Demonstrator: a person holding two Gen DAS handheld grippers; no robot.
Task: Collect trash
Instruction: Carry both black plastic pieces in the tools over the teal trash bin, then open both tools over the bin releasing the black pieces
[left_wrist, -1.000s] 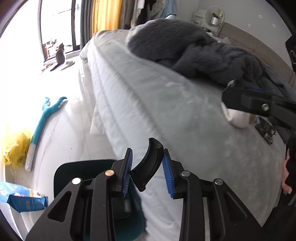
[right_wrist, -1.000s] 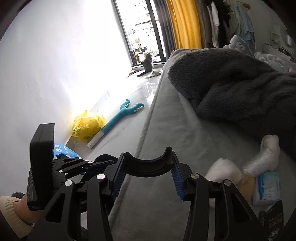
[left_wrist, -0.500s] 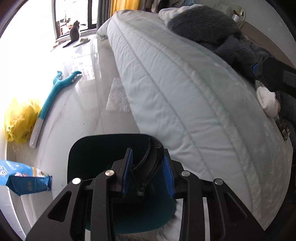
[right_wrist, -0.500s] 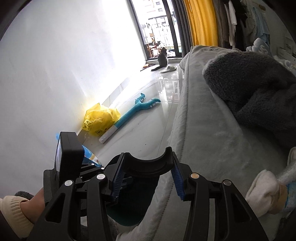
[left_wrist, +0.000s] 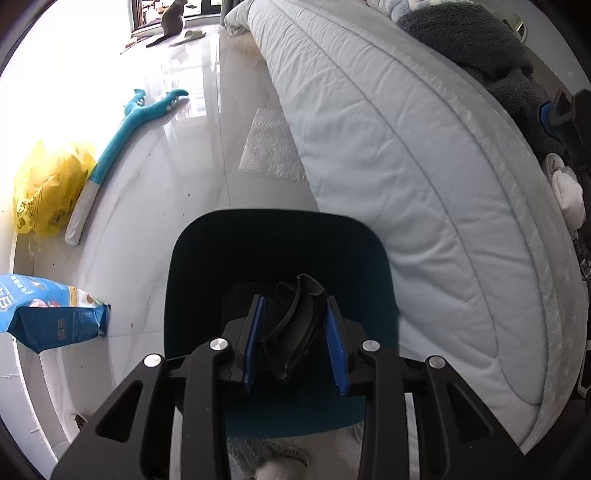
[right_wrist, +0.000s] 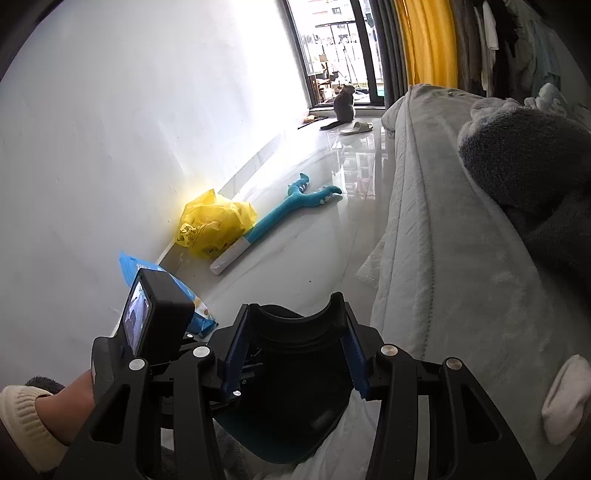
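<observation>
A pale quilted bed (left_wrist: 406, 155) fills the right of the room, a grey blanket (right_wrist: 524, 162) heaped on it, and beside it on the glossy floor (left_wrist: 192, 177) stands a dark teal bin (left_wrist: 280, 251), open-mouthed. Judging by this, the step in hand is the drop: both claws carry curved black plastic pieces over the bin. The left gripper (left_wrist: 293, 343) points steeply down into the bin, its blue pads closed narrowly on a curved black strip (left_wrist: 295, 325) held directly above the opening. The right gripper (right_wrist: 295, 350), angled less steeply and sitting alongside, holds a wider black arc (right_wrist: 295, 317) spanning its jaws, with the bin's rim below it. The next move calls for parting the jaws so each piece falls inside rather than onto the floor or bed edge. More likely trash lies about: a yellow bag (right_wrist: 214, 225) and a blue packet (left_wrist: 51, 314) by the wall, white wads (right_wrist: 565, 398) on the bed.
</observation>
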